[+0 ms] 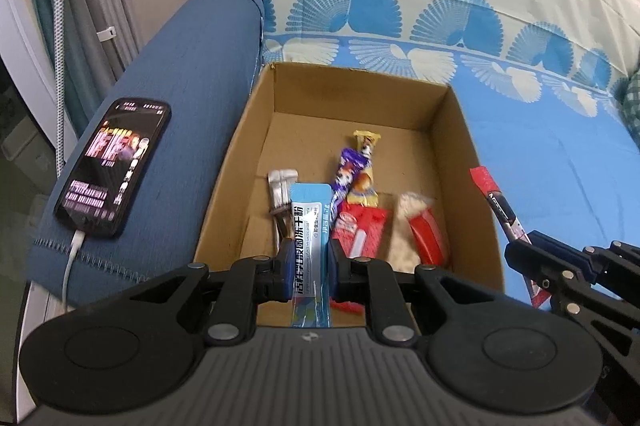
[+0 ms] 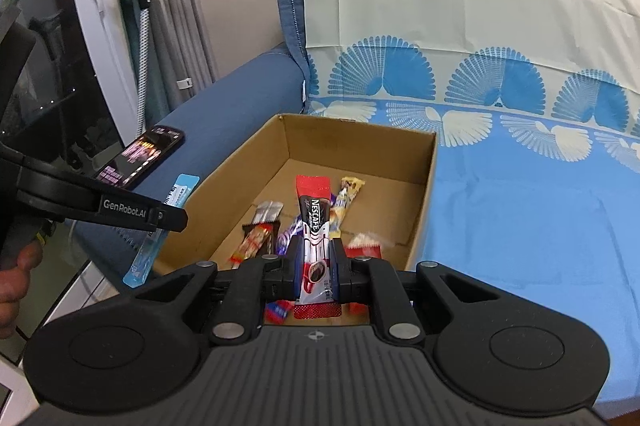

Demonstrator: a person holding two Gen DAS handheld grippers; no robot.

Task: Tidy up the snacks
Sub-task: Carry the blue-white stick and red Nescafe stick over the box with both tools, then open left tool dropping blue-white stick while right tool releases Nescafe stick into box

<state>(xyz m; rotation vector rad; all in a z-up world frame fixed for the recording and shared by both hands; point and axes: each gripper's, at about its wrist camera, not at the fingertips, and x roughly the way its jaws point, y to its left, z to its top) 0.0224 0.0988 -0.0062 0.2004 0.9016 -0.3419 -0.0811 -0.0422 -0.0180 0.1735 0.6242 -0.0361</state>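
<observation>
Left gripper [image 1: 308,262]: a blue sachet [image 1: 310,226] is pinched at mid-length, above the box's near edge.
Right gripper [image 2: 316,266]: a Nescafé stick [image 2: 314,226] is clamped likewise.
Cardboard box [image 1: 452,129]: release is best made low, flat beside the snacks already inside (on the sofa cover [image 1: 540,153]).

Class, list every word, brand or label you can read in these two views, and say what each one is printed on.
"NESCAFE": on the red and black sachet held in the right tool.
"GenRobot.AI": on the side of the left tool.
Large Chinese characters, with a line of small print too fine to read: on the blue sachet held in the left tool.
Phone screen text: too blurred to read.
Wrappers in the cardboard box: too blurred to read.
</observation>
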